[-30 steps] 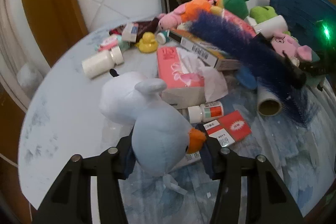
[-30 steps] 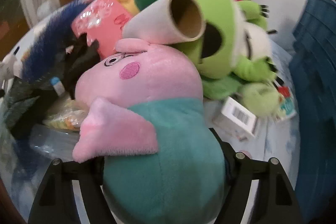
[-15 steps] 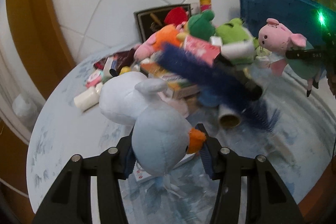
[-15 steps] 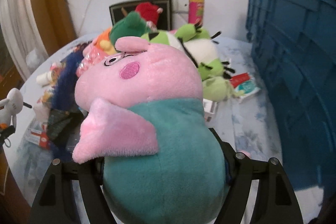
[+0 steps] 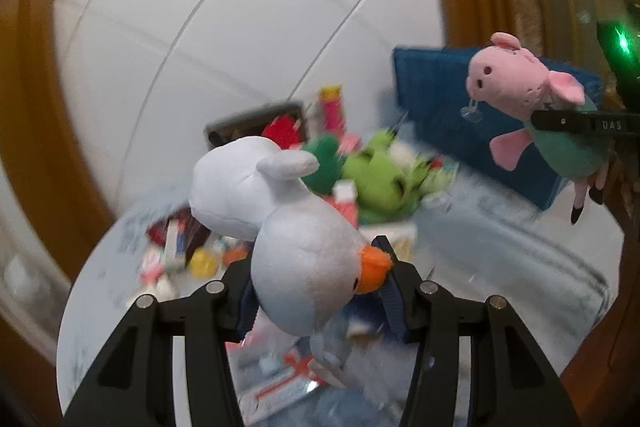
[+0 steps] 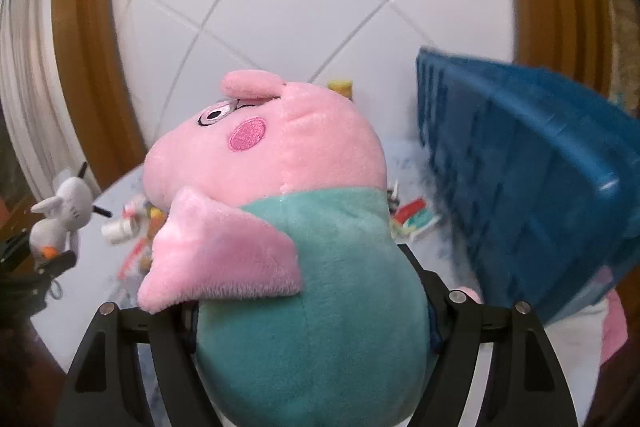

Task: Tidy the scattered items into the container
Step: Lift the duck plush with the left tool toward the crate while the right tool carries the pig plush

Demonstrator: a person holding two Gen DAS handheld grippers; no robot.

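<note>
My left gripper (image 5: pixel 320 287) is shut on a white and grey plush goose (image 5: pixel 296 251) with an orange beak, held high above the table. My right gripper (image 6: pixel 312 311) is shut on a pink plush pig (image 6: pixel 280 227) in a teal shirt, held in the air beside the blue crate (image 6: pixel 520 195). The left wrist view shows the pig (image 5: pixel 516 83) in front of the crate (image 5: pixel 440 95) at the right. The right wrist view shows the goose (image 6: pixel 60 215) at far left.
A pile of plush toys, boxes and bottles (image 5: pixel 360 175) lies on the round marbled table (image 5: pixel 500 247) below. A white tiled wall (image 6: pixel 280 7) with wooden frames stands behind. A pink tube can (image 5: pixel 330 107) stands at the back.
Both grippers have risen well above the table with their toys. The pig has moved up beside the blue crate's rim. The pile now lies farther below.
</note>
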